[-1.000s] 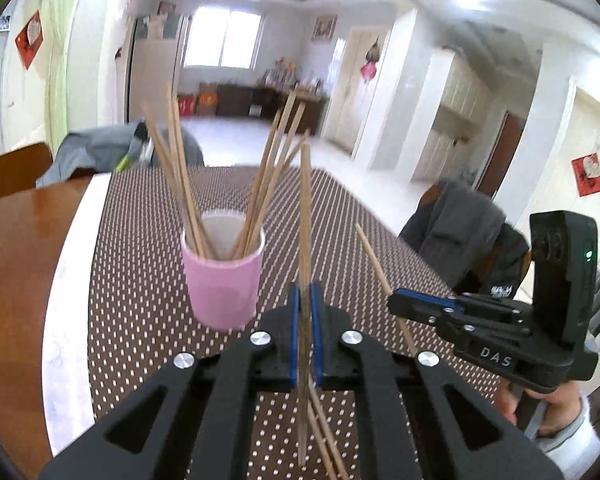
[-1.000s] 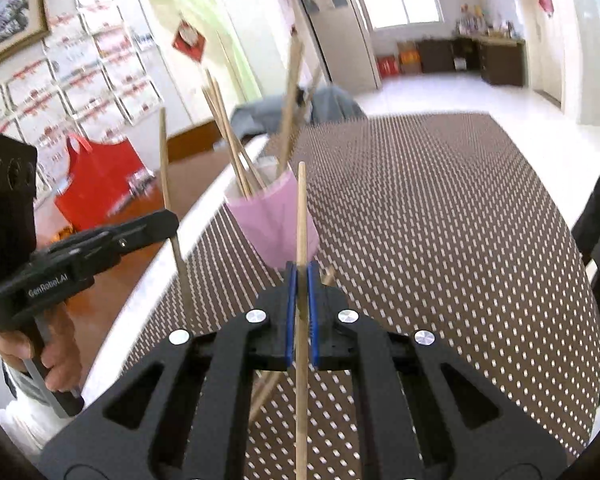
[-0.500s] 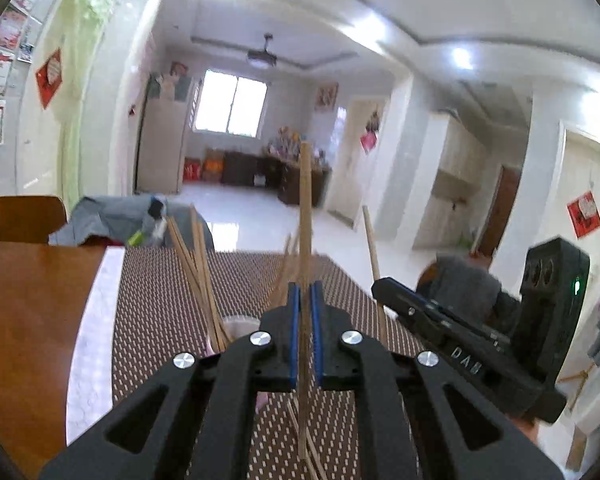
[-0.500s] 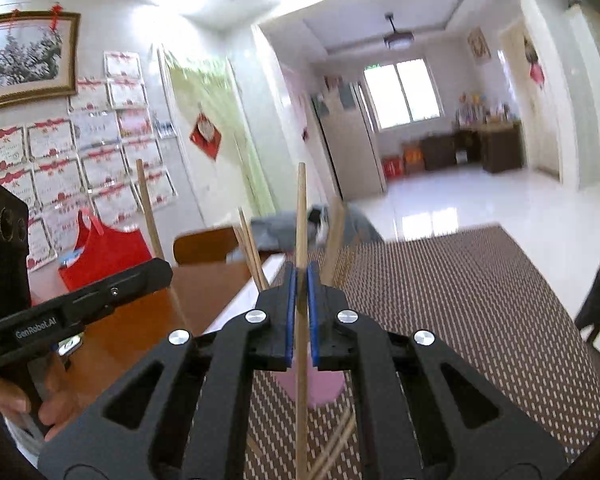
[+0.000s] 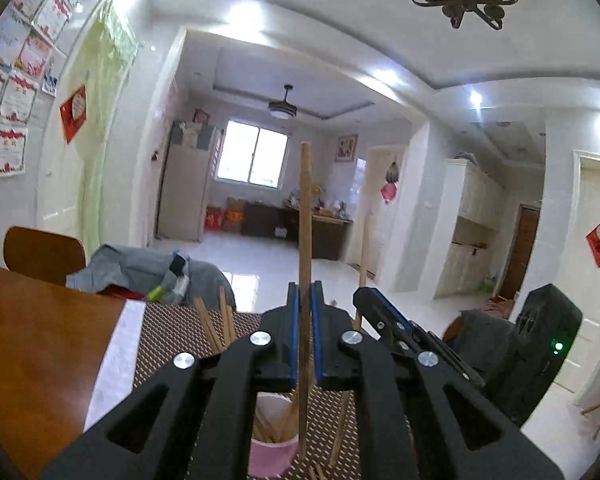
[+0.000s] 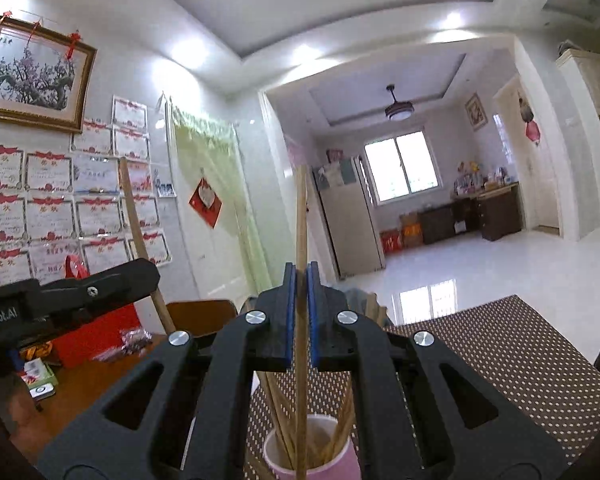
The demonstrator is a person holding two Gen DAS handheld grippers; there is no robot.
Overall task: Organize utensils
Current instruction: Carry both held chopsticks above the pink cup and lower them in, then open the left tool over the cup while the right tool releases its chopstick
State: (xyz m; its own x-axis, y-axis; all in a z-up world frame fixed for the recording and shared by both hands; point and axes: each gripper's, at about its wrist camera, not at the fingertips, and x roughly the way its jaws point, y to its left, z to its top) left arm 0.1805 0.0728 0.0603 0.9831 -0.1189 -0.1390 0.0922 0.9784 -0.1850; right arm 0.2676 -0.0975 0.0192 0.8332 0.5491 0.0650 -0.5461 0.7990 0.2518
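Both tongs have lifted and levelled: left tongs [image 5: 305, 336] clamp one upright chopstick [image 5: 305, 216], right tongs [image 6: 299, 312] another chopstick [image 6: 301, 216]. Each stick now hangs above the pink cup [image 6: 320, 462] on the counter [image 6: 500, 360] (already part-filled), so lowering should seat them.

Above the pink cup [image 6: 314, 454], little free room: mouth crowded with leaning chopsticks [image 6: 284, 420], fanning toward the rim on both sides. Directly over it, two grippers side by side, left gripper [image 5: 305, 300] and right gripper [image 6: 299, 276], each clamped tight on one upright chopstick, so passing between them very narrow. Loose sticks [image 5: 342, 428] lying on the dotted mat [image 6: 500, 352] beside the cup. Toward the far edge of the table [image 5: 40, 344], open mat on the right. Left edge blocked by a red bag [image 6: 88, 332] and small clutter; far edge by a wooden chair [image 5: 44, 254] and grey cloth [image 5: 140, 272].
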